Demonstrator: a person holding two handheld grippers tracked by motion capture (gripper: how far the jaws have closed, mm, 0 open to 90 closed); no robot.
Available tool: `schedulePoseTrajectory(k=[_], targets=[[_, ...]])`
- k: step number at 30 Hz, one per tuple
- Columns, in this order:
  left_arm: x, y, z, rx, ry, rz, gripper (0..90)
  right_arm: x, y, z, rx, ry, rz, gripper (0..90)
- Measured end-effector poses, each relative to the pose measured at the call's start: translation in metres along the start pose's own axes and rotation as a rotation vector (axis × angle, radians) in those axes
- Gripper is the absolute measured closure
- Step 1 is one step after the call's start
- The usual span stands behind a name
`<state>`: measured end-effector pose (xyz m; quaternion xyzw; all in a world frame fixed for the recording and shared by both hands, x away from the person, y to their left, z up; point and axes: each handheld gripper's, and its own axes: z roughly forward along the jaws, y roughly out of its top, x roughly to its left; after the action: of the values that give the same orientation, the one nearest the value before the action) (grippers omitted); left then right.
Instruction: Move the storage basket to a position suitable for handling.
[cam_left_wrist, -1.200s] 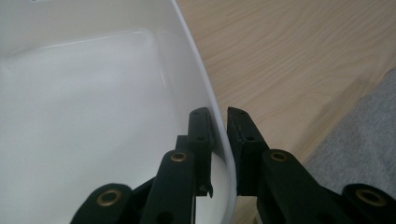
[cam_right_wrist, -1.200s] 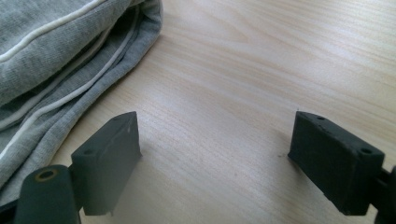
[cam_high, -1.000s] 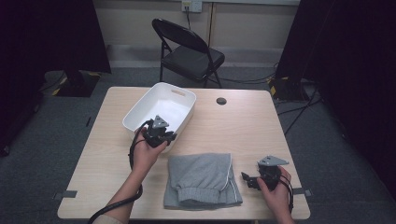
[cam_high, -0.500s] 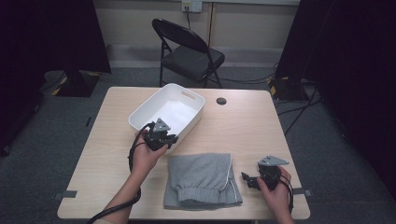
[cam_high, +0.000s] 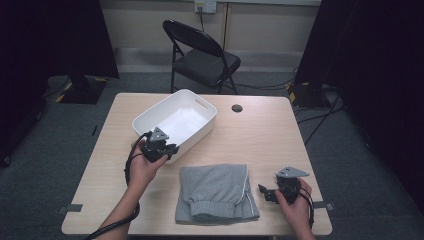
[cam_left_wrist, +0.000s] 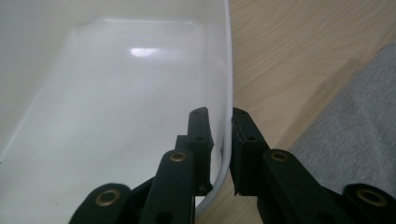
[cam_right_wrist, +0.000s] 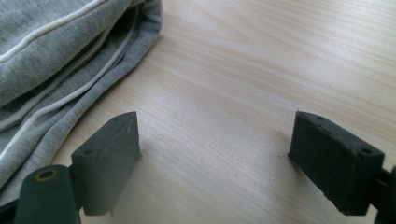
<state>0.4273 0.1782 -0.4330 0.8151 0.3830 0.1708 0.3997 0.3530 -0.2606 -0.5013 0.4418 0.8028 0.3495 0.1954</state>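
A white plastic bin (cam_high: 192, 107) stands empty on the wooden table (cam_high: 260, 140), left of centre. My left gripper (cam_high: 171, 149) is shut on the near rim of the white bin (cam_left_wrist: 116, 93), one jaw inside and one outside. In the left gripper view the left gripper (cam_left_wrist: 222, 126) has just eased its jaws open slightly, with the rim still between them. A folded grey garment (cam_high: 215, 192) with white piping lies at the table's front. To its right my right gripper (cam_high: 264, 192) rests open on the table, pointing at it. The grey garment (cam_right_wrist: 56, 51) lies beyond the right gripper (cam_right_wrist: 215, 154), whose jaws hold nothing.
A small black round disc (cam_high: 237, 108) sits in the tabletop near the far edge. A black folding chair (cam_high: 200, 55) stands behind the table. The grey garment (cam_left_wrist: 355, 130) lies close beside the bin's near corner. Bare wood stretches along the table's right side.
The white bin has turned and slid a little across the table with the left gripper on its rim. The right gripper and the garment have stayed put.
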Motion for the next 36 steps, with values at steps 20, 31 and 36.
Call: schedulePoseTrajectory(k=[20,31,36], targets=[[0.015,-0.008,-0.011,0.022,0.029,-0.036,73.5,0.0,0.0,0.0,0.0,0.0,0.0,15.3],[0.022,-0.013,-0.017,0.024,0.038,-0.059,69.9,0.0,0.0,0.0,0.0,0.0,0.0,15.3],[0.023,-0.013,-0.019,0.022,0.054,-0.07,66.9,0.0,0.0,0.0,0.0,0.0,0.0,15.3]])
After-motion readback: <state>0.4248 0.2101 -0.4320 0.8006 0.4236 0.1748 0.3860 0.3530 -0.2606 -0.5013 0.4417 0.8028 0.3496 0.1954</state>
